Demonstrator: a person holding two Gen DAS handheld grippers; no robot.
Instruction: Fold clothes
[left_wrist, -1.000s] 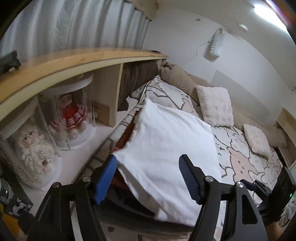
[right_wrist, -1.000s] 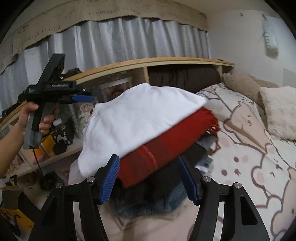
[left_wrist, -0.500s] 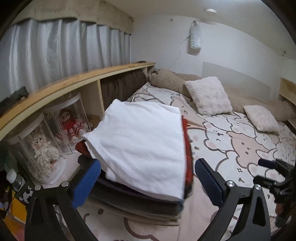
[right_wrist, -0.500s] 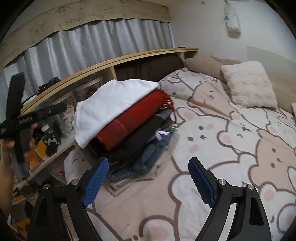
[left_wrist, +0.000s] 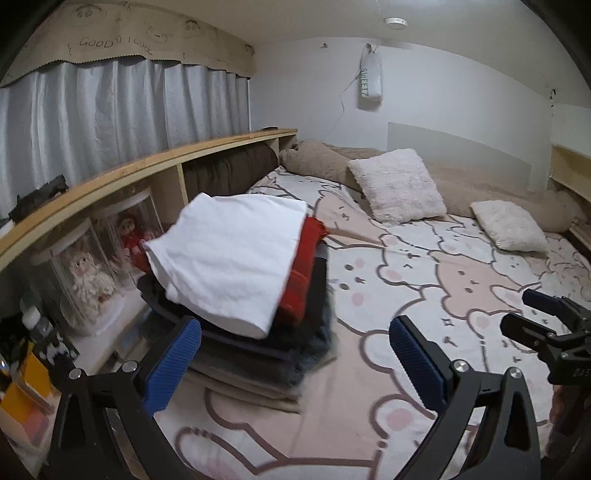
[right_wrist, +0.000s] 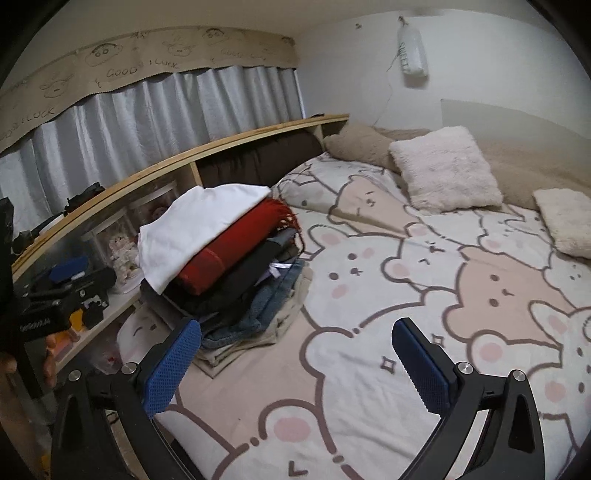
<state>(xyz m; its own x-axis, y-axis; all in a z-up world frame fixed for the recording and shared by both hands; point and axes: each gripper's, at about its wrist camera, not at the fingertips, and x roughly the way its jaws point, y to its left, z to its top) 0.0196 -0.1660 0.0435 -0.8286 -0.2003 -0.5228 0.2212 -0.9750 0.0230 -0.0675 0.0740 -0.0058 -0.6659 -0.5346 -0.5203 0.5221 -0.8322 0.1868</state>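
Observation:
A stack of folded clothes sits on the bed's left side by the shelf. On top lies a white garment (left_wrist: 232, 258) (right_wrist: 192, 225), under it a red fringed one (left_wrist: 306, 269) (right_wrist: 236, 243), then dark ones and a blue denim one (right_wrist: 262, 310). My left gripper (left_wrist: 295, 354) is open and empty, just in front of the stack. My right gripper (right_wrist: 295, 362) is open and empty, to the right of the stack and back from it. The right gripper also shows at the right edge of the left wrist view (left_wrist: 546, 328).
The bed has a bear-print sheet (right_wrist: 424, 295). Two fluffy white pillows (left_wrist: 399, 184) (left_wrist: 509, 225) and a long beige bolster (left_wrist: 317, 162) lie at the far end. A wooden shelf (left_wrist: 147, 162) along the left holds dolls in clear cases (left_wrist: 88, 273).
Both grippers have pulled back from the stack and opened wider. The stack stays on the bed, now farther away in both views.

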